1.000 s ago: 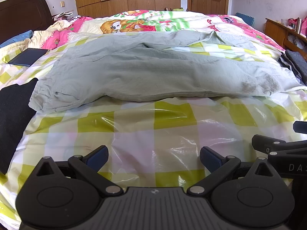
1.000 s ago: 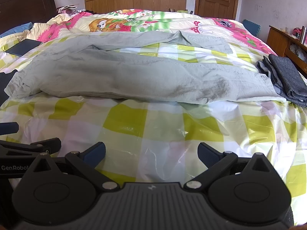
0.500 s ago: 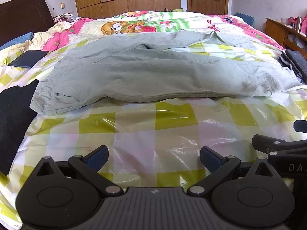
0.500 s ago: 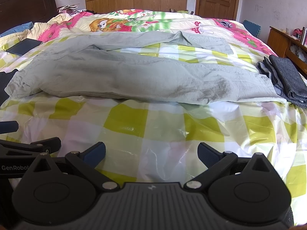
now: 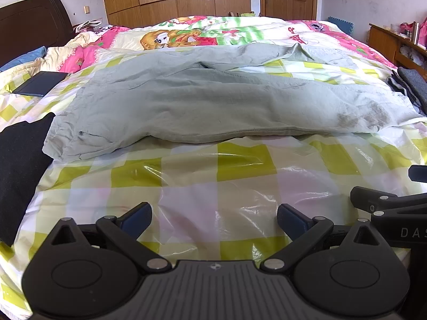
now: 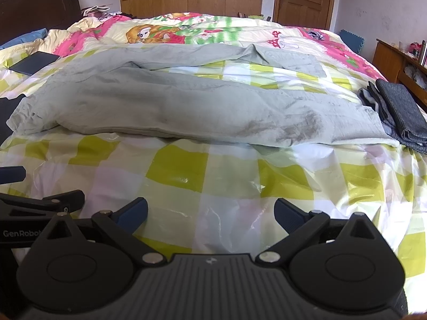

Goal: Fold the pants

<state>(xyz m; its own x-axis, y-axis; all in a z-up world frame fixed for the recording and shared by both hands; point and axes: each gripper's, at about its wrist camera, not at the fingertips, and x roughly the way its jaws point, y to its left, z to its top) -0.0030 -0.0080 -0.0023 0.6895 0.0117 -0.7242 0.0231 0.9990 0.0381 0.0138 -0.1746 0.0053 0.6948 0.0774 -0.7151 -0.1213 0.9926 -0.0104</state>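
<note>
- Left hand-held gripper point(image 5: 214, 217) is hovering low over the near edge of the bed with its jaws spread wide, holding nothing and touching nothing; its blue fingertips point(image 5: 136, 218) are sitting well apart above the glossy checked cover.
- Right hand-held gripper point(image 6: 210, 213) is hovering just beside it, likewise wide open and empty, its blue fingertips point(image 6: 289, 216) showing clear cover between them.
- Each gripper is showing in the other's camera: the right one is poking in at the right edge of the left wrist view, the left one at the left edge of the right wrist view.
- Pale grey-green pants point(image 5: 202, 101) are lying spread across the middle of the bed, beyond both grippers and apart from them, waistband toward the left and legs running to the right; the far leg is angling away from the near one, and the near leg is showing a darker smudged patch near its right end.
- Yellow-and-white checked plastic sheet point(image 6: 186, 168) is lying under the pants, wrinkled and shining.
- Black garment point(image 5: 18, 165) is lying at the left, touching the waistband end.
- Folded dark grey clothes point(image 6: 397, 112) are sitting at the right, beside the leg ends.
- Dark flat tablet-like item point(image 5: 40, 83) is resting at the far left of the bed.
</note>
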